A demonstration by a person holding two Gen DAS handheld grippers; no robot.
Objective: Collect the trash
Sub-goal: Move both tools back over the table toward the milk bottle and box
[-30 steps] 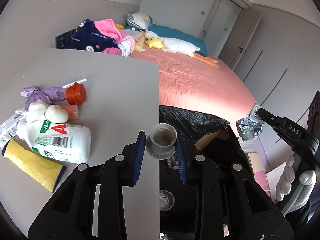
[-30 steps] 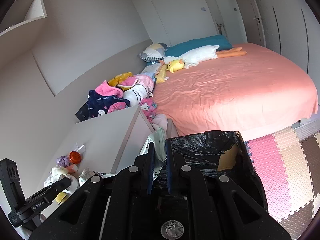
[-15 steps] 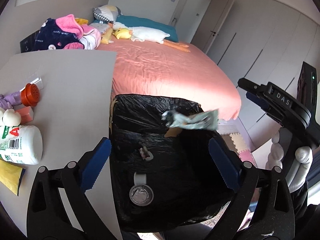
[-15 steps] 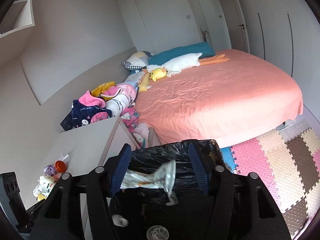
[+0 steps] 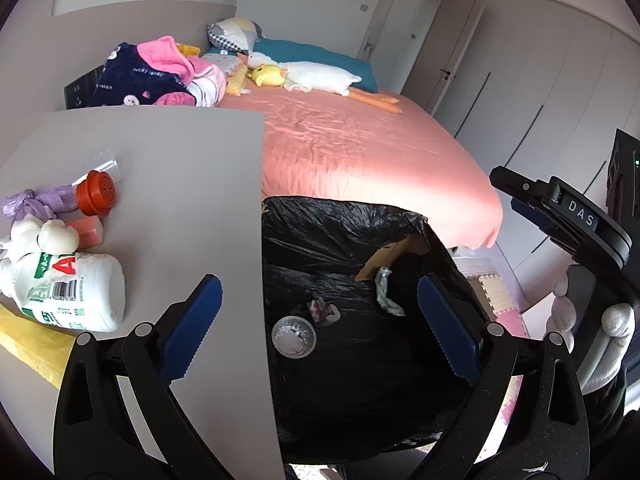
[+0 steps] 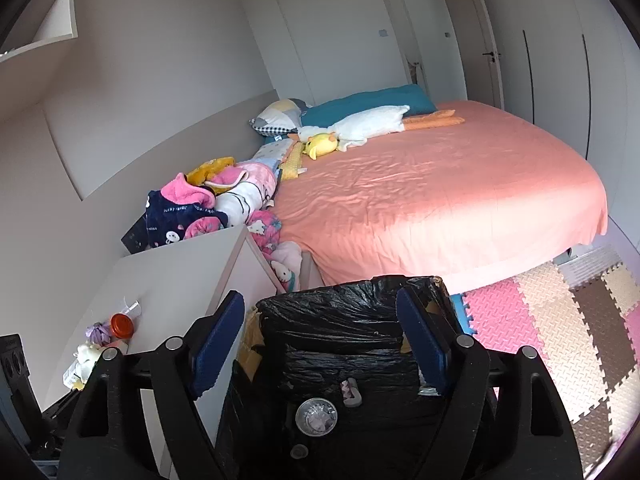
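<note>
Trash lies in the bin, a box lined with a black bag that stands hard against the bench edge, between the bench and the bed. On the bag's floor we see a cup mouth-up, a small pink scrap just beside it, and a crumpled foil wrapper against the far wall near a torn strip of cardboard.

We hold the left gripper above the bin and bench edge, jaws spread wide, nothing between the blue pads. The right gripper also hangs over the bin, jaws wide apart and holding nothing; in its view the cup and pink scrap lie below it.

More trash waits on the bench, at its left side: a white bottle on its side, a yellow packet partly under it, a white wad touching the bottle's top, a small pink block, a red cap, a knotted purple bag and a clear plastic piece. All of it sits well apart from the bin.
</note>
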